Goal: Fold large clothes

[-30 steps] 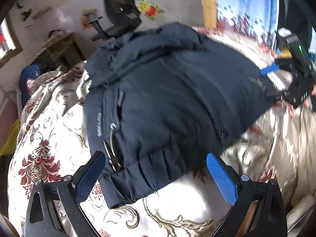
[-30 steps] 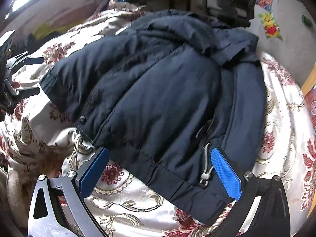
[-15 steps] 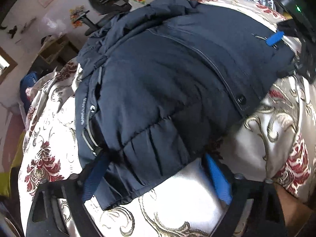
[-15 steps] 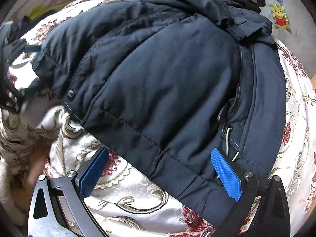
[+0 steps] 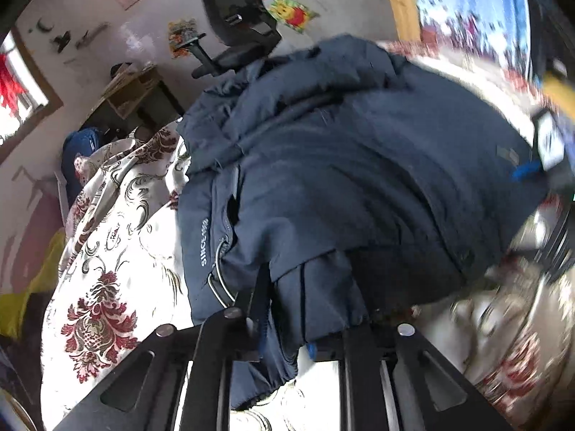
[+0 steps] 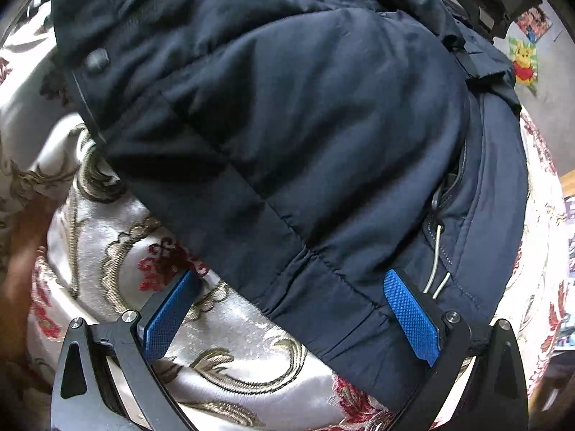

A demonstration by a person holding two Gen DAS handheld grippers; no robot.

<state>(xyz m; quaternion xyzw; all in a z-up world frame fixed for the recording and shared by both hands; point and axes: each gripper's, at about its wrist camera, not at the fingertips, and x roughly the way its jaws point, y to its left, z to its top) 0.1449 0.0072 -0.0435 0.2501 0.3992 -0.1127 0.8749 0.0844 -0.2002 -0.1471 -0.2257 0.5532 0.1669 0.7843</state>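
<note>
One jacket [image 5: 359, 179] on the bed [image 5: 118, 251]: left gripper [image 5: 305, 323] pinches its hem; right gripper [image 6: 287, 309], spread wide, straddles its hem.

Your left gripper [image 5: 302, 327] is a black frame with triangular cut-outs, round silver screw heads on its linkage arms and only slivers of blue pad showing. Your right gripper [image 6: 291, 309] has the same black frame and silver screws, with blue, cross-hatched pads [image 6: 409, 318] lining each finger's inner face.
</note>
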